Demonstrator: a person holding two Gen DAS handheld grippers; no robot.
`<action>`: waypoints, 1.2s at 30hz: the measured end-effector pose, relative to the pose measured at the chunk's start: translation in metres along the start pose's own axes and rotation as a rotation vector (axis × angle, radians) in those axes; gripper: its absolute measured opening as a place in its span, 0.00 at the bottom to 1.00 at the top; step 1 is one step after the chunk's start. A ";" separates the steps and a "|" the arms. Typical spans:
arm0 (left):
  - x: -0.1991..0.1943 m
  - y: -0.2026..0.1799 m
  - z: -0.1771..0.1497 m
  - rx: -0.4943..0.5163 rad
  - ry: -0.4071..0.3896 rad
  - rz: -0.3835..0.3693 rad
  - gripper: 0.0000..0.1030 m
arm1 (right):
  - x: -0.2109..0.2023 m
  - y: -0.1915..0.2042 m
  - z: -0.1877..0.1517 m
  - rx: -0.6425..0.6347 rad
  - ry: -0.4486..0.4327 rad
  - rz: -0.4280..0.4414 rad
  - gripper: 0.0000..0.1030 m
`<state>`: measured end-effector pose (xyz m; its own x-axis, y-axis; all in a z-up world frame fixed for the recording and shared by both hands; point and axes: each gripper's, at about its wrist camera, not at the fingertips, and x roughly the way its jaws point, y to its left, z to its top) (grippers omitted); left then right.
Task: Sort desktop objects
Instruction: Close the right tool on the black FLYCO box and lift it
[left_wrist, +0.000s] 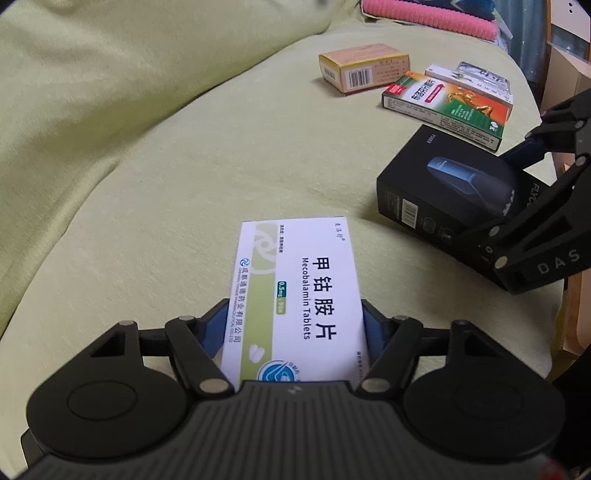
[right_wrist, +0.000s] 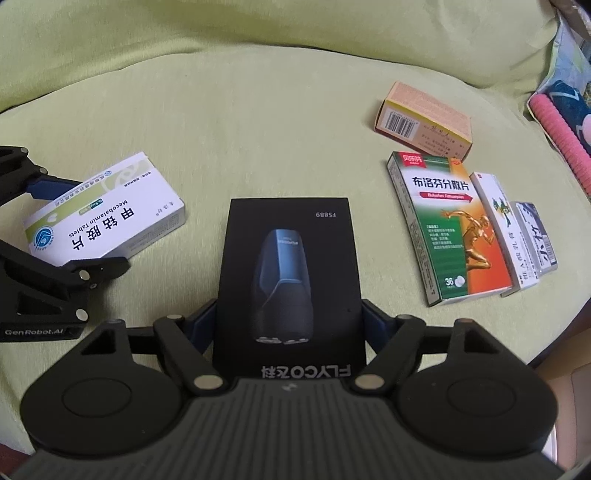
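My left gripper (left_wrist: 293, 325) is shut on a white and green Mecobalamin tablet box (left_wrist: 299, 295), its blue pads against both long sides; the box also shows in the right wrist view (right_wrist: 107, 218). My right gripper (right_wrist: 288, 321) is shut on a black shaver box (right_wrist: 288, 280), pads on both sides; it also shows in the left wrist view (left_wrist: 450, 199). Both boxes are low over the green sofa cushion (right_wrist: 258, 140). The left gripper (right_wrist: 70, 236) lies left of the shaver box.
A yellow-orange box (right_wrist: 424, 118) lies at the back right. A green and orange ibuprofen box (right_wrist: 448, 225) and two thin white boxes (right_wrist: 506, 229) lie side by side to the right. A pink ribbed item (right_wrist: 561, 140) is at the cushion's right edge.
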<state>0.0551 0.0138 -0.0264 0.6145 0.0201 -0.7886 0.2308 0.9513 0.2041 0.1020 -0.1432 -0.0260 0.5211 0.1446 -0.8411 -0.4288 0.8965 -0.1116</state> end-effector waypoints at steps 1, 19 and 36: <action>-0.003 0.001 0.000 -0.002 -0.011 0.002 0.69 | -0.002 -0.001 -0.001 0.006 -0.006 -0.001 0.74; -0.020 -0.013 0.002 0.032 -0.041 -0.057 0.69 | -0.021 -0.016 -0.018 0.080 0.013 0.021 0.74; -0.011 -0.038 0.017 0.053 -0.058 -0.158 0.69 | -0.015 -0.102 -0.046 0.458 0.071 0.276 0.85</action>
<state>0.0524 -0.0276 -0.0154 0.6094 -0.1474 -0.7790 0.3662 0.9238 0.1117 0.1039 -0.2563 -0.0269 0.3762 0.3865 -0.8421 -0.1687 0.9222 0.3479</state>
